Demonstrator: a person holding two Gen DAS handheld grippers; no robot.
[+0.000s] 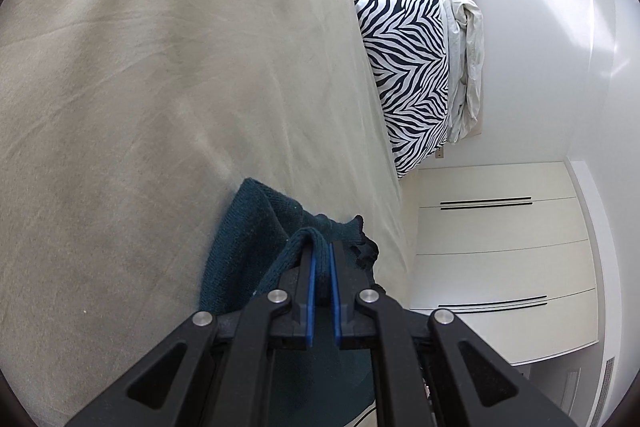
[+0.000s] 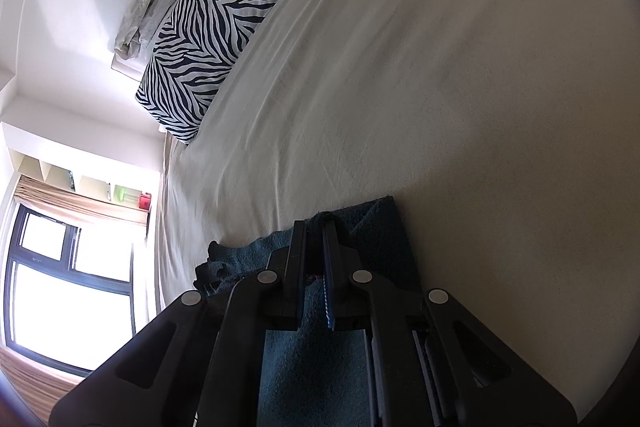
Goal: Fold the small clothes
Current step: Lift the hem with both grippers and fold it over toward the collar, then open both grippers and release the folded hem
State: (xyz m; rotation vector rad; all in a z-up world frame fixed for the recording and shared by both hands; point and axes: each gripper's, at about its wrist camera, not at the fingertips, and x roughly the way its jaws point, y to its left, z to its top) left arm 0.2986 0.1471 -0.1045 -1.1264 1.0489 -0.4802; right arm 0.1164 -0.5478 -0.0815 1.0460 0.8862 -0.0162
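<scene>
Both grippers pinch a dark teal knitted garment (image 1: 248, 235) over a beige bedsheet (image 1: 140, 87): the left gripper (image 1: 320, 247) clamps a folded edge at 6 o'clock in its view, while the right gripper (image 2: 316, 227) nips the cloth likewise. A zebra-striped pillow (image 2: 208, 39) lies at 11 o'clock.

Daylight is pouring through a dark-framed window (image 2: 60, 283), brightening white walls (image 1: 540, 7), a cream-sheeted bed (image 1: 160, 67), zebra pillow (image 1: 408, 75) and white drawers (image 1: 500, 255)
</scene>
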